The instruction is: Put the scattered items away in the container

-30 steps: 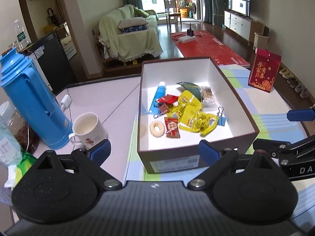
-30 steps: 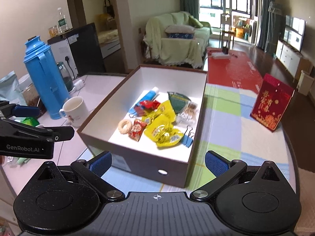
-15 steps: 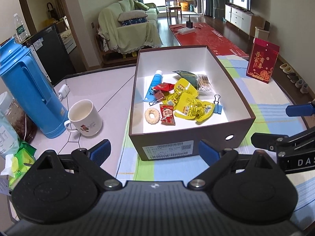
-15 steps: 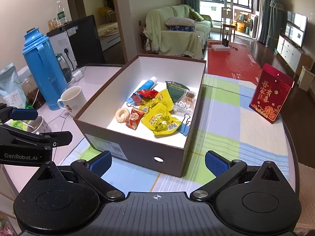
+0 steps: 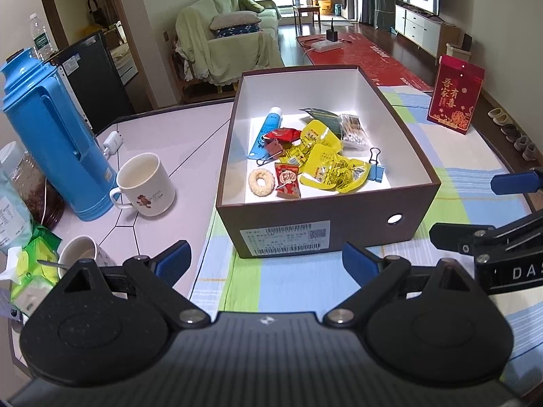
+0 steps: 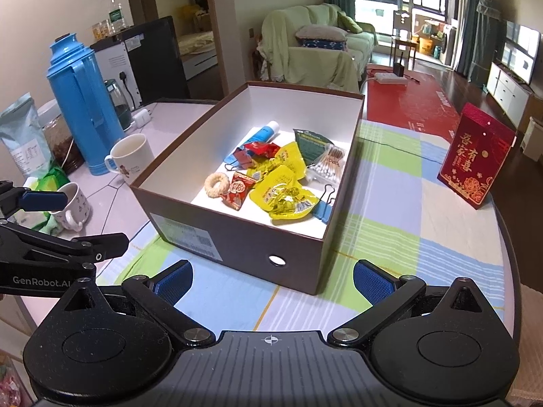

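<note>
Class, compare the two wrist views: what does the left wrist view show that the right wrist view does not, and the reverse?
Only the left wrist view shows the shoes along the wall. Only the right wrist view shows the dark green kettle behind the blue thermos. Both show the brown box holding snack packets, the white mug, the red gift bag, and both tongs open: left, right.

Box (image 5: 325,234): 1. Yellow packets (image 5: 334,173): 2. Red packets (image 5: 287,181): 2. Ring biscuit (image 5: 261,182): 1. Blue tube (image 5: 268,129): 1. Mugs (image 5: 146,185): 2. Blue flask (image 5: 51,135): 1.
</note>
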A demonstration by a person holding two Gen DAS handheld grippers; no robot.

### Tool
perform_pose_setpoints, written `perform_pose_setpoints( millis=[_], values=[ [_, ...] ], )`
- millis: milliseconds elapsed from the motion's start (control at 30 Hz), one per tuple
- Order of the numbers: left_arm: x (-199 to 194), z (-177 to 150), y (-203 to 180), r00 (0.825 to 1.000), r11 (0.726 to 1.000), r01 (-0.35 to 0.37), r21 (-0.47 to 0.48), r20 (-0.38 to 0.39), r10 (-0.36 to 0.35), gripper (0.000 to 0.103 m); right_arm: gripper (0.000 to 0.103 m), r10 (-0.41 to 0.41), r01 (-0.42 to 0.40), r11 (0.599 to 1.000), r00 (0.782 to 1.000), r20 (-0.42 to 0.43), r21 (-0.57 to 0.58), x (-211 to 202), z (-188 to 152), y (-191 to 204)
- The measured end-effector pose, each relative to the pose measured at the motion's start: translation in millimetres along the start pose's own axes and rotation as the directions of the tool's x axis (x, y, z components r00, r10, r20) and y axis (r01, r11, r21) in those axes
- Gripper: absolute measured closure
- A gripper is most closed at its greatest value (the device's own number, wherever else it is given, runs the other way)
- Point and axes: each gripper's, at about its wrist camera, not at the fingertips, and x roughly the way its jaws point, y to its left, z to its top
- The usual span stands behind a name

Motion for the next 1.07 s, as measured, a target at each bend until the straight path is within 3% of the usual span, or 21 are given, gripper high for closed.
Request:
perform_pose_setpoints(
  millis=[567, 1067],
  values=[
    [-7.8, -22.0, -5.4, 0.999, 0.999, -0.033, -0.012, -0.008, 0.033, 0.009, 0.0, 0.044, -0.044, 0.998, 0.999, -0.002, -0.038, -3.2, -9.8, 6.9],
    [-15.5, -21.7, -8.3, 0.999, 0.999, -0.037, -0.016, 0.017, 0.038, 0.009, 0.0, 0.057, -0.056, 0.998, 0.998, 0.013, -0.042, -7.8, -12.6, 7.7]
  ],
)
